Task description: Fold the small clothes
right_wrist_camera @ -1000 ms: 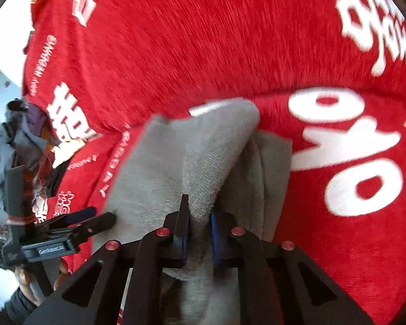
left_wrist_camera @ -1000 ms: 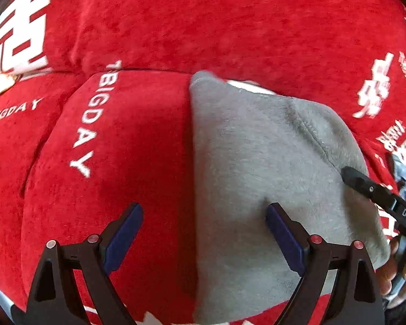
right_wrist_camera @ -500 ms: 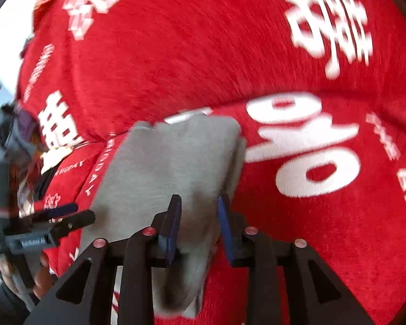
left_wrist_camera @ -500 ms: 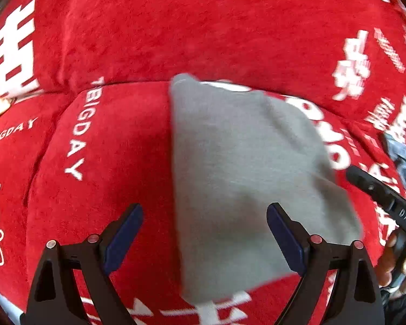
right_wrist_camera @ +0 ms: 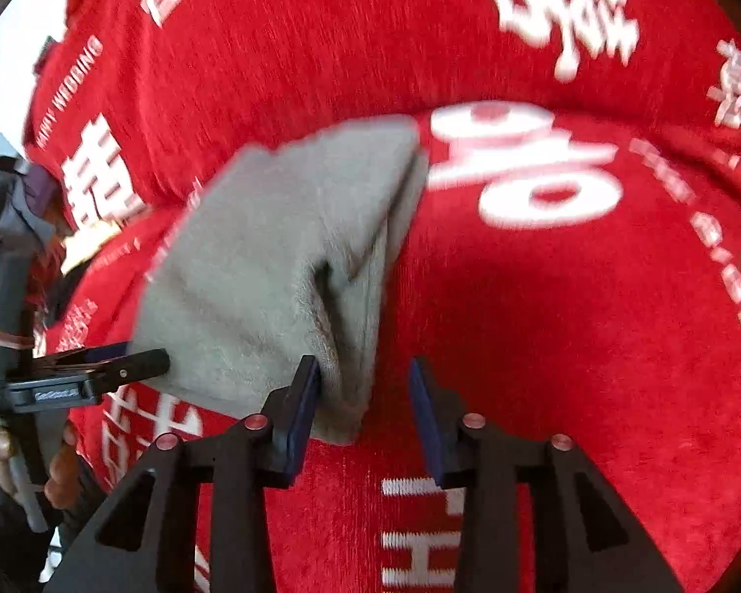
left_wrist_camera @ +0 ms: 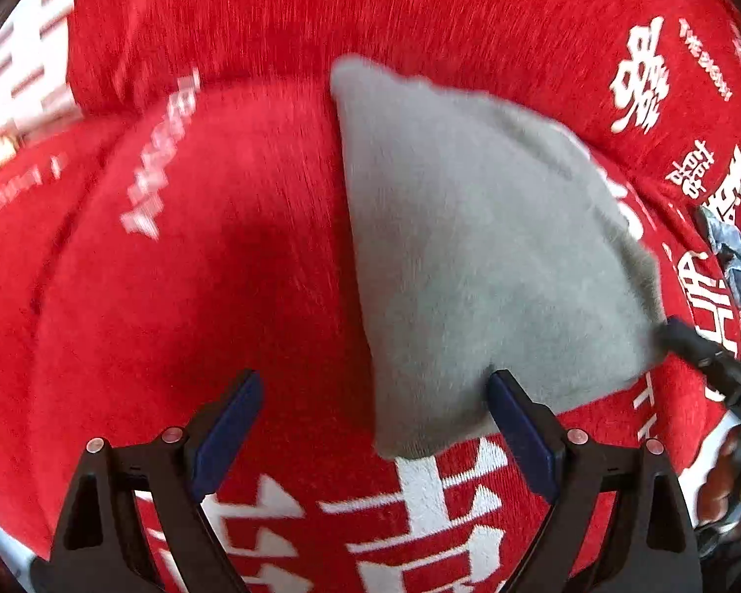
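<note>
Grey garment point(left_wrist_camera: 489, 257) lies folded on red cover point(left_wrist_camera: 212, 257); left hand-held gripper point(left_wrist_camera: 370, 425) spread wide, right hand-held gripper point(right_wrist_camera: 363, 405) apart beside its edge, maybe final tidy left.

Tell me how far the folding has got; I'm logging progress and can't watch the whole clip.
Done: the grey cloth lies doubled over on the red printed cover, its layered edges showing in the right wrist view. In hand: nothing; the right gripper stands open at the cloth's near corner, and the left gripper is open too. Left: possibly another fold or squaring up, and the bluish garment lying aside.
</note>
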